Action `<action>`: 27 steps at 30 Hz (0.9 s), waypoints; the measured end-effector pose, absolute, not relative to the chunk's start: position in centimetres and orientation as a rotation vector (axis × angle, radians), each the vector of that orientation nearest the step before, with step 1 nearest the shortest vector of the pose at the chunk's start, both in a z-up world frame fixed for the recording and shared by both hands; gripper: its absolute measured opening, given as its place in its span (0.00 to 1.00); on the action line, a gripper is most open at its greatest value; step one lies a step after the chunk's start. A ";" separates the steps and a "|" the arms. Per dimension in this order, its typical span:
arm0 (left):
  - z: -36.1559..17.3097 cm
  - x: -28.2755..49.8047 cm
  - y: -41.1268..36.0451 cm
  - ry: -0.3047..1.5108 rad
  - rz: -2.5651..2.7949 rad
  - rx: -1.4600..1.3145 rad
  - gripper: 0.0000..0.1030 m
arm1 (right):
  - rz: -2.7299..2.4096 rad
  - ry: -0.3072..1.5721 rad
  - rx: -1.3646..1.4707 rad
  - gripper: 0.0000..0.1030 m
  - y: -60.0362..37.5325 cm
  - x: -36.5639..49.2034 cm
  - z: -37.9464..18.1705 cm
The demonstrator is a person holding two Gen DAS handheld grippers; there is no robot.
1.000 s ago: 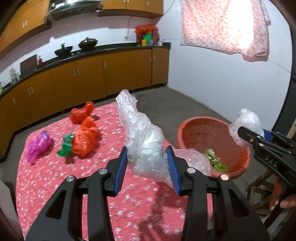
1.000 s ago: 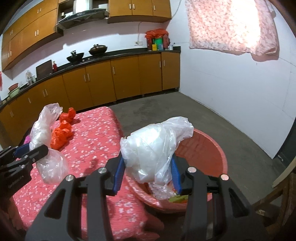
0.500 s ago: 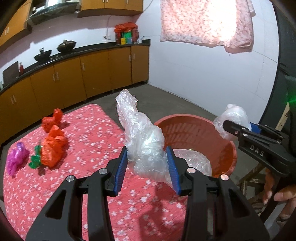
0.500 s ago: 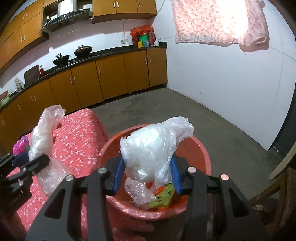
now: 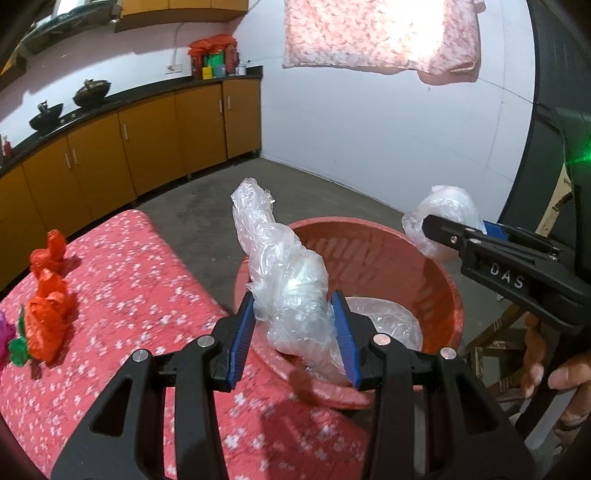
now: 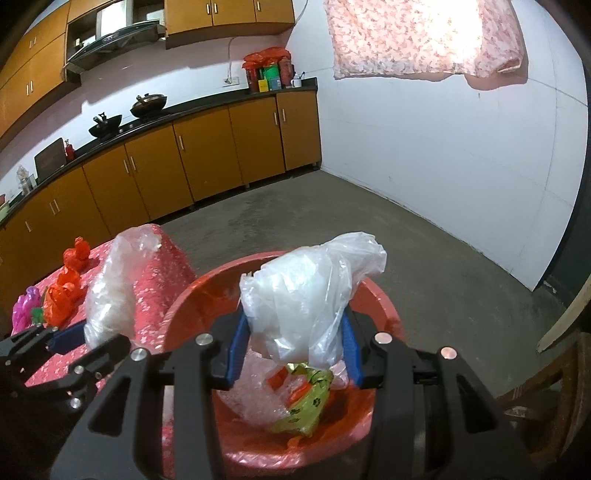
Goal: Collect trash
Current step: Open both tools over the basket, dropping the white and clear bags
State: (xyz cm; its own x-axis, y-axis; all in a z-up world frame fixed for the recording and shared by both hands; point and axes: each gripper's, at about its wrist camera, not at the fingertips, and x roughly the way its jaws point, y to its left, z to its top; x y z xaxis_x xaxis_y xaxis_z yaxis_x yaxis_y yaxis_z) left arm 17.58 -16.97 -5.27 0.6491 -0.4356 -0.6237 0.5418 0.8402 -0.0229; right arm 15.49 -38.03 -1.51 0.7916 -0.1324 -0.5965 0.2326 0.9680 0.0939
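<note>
Clear plastic bag [image 5: 291,291] sits pinched between left gripper [image 5: 295,332] blue fingers [image 5: 242,334]

My left gripper [image 5: 295,332] pinches a crumpled clear plastic bag [image 5: 284,273] over the red basket's [image 5: 436,273] near rim; at three o'clock the right gripper [image 5: 436,230] carries another clear bag [image 5: 447,206]. At nine o'clock, orange bags [image 5: 48,310] lie on the floral tablecloth [image 5: 129,280].

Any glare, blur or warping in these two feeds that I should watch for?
Left wrist: green flare at right edge, tablecloth smeared by motion, window curtain blown out. Right wrist: curtain equally overexposed, cabinets bowed by fisheye, basin contents sharp.
</note>
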 end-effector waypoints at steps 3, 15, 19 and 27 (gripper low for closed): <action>-5.7 18.0 -17.8 0.670 -0.579 0.177 0.41 | -0.201 0.630 0.176 0.42 -38.7 16.0 -1.9; -7.3 19.2 -20.0 0.707 -0.629 0.201 0.45 | -0.183 0.608 0.227 0.45 -40.1 17.1 -2.5; -7.6 19.4 -20.0 0.722 -0.629 0.199 0.51 | -0.190 0.603 0.240 0.52 -40.2 16.9 -2.9; -7.7 19.8 -17.6 0.726 -0.565 0.159 0.53 | -0.192 0.590 0.227 0.67 -39.9 16.9 -2.8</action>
State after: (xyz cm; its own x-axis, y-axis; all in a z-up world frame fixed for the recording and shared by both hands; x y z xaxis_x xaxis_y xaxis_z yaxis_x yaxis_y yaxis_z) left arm 19.81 -17.63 -7.72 0.6065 -0.4328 -0.6670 0.5404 0.8397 -0.0535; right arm 16.89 -39.92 -2.78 0.8143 -0.1142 -0.5691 0.2433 0.9573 0.1560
